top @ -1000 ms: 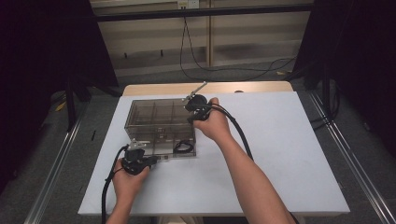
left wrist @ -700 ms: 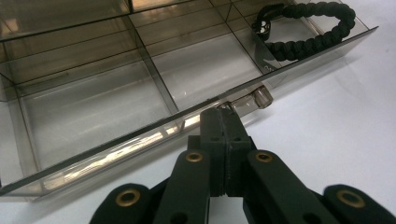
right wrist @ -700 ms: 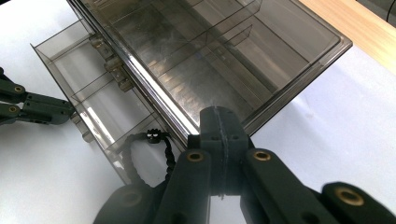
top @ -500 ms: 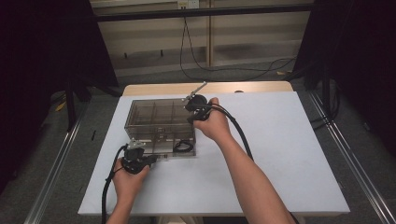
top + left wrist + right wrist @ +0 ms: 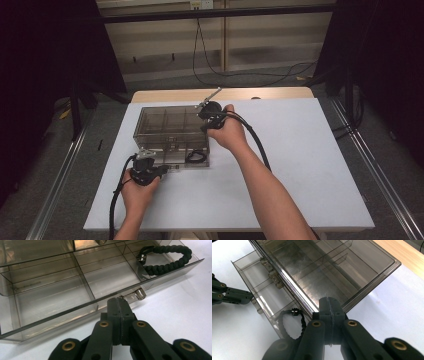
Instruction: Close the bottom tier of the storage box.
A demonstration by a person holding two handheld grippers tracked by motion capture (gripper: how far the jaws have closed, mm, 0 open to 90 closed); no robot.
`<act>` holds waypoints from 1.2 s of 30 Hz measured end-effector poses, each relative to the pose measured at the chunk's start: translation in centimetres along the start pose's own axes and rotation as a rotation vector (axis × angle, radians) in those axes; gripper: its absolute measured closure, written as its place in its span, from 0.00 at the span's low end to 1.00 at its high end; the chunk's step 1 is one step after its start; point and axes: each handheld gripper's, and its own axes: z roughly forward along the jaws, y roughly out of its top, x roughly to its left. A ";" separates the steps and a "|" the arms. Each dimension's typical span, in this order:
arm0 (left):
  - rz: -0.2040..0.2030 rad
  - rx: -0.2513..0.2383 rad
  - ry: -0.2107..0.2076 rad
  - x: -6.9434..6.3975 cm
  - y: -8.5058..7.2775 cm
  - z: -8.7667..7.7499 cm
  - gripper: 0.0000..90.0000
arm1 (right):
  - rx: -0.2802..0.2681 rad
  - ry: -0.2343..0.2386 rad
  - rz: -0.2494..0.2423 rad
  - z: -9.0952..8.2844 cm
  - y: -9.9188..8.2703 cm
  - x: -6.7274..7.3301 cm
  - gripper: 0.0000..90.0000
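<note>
The left gripper [image 5: 117, 302] is clamped on the small metal knob [image 5: 136, 294] at the front of a pulled-out drawer [image 5: 57, 297], directly ahead of it. The right gripper [image 5: 330, 302] is closed, pressing on the smoky plastic organizer box [image 5: 324, 267]. A black braided bracelet [image 5: 167, 257] lies in the drawer's compartment beyond the left gripper, on the white worktop [image 5: 300, 165].

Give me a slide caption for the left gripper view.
Shut left gripper at the clear drawer's metal knob; black braided cord inside.
</note>
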 end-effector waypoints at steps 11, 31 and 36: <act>0.002 -0.012 0.004 -0.3 0.4 0.2 1.00 | 0.000 0.002 0.001 0.0 0.0 -0.1 1.00; -0.007 -0.013 0.014 -0.2 1.0 0.5 1.00 | -0.010 0.003 0.013 0.0 -0.1 -0.1 1.00; -0.010 -0.021 0.010 -0.3 1.2 0.5 0.99 | -0.012 0.001 0.010 0.0 -0.1 -0.1 1.00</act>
